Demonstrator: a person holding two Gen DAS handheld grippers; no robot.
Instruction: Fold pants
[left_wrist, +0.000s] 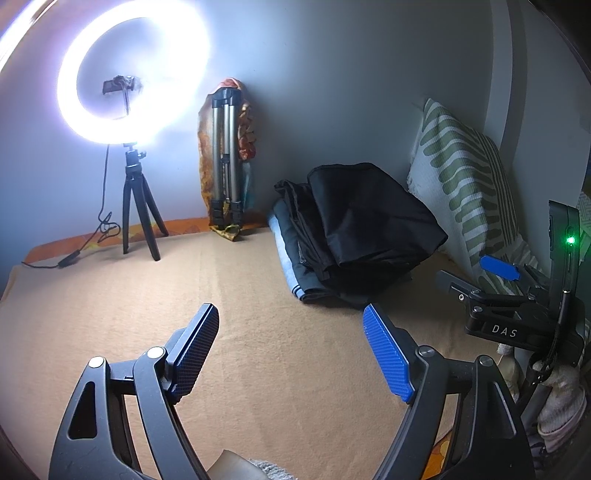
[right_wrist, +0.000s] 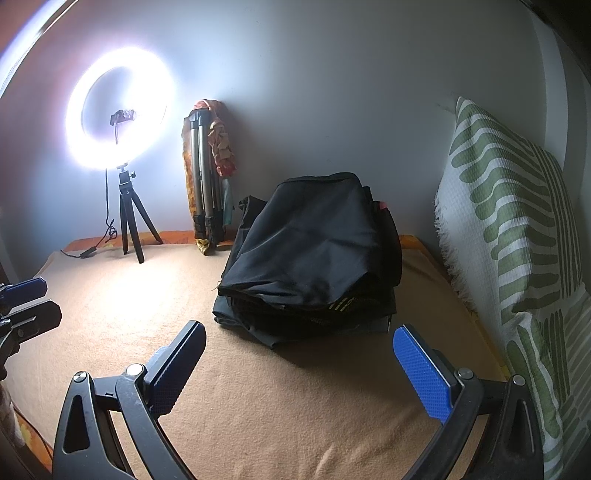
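Black pants (left_wrist: 365, 225) lie folded on top of a pile of dark and blue clothes at the far right of a tan blanket (left_wrist: 240, 314). The pile also shows in the right wrist view (right_wrist: 310, 254), just beyond my right gripper (right_wrist: 301, 358). My left gripper (left_wrist: 291, 339) is open and empty, hovering above the blanket, short of the pile and to its left. My right gripper is open and empty too; its body shows at the right in the left wrist view (left_wrist: 517, 306). The left gripper's tip shows at the left edge of the right wrist view (right_wrist: 26, 295).
A lit ring light on a small tripod (left_wrist: 136, 206) stands at the back left, its cable (left_wrist: 74, 254) trailing on the blanket. A folded tripod (left_wrist: 225, 162) leans on the wall. A green-striped pillow (right_wrist: 517, 229) stands along the right side.
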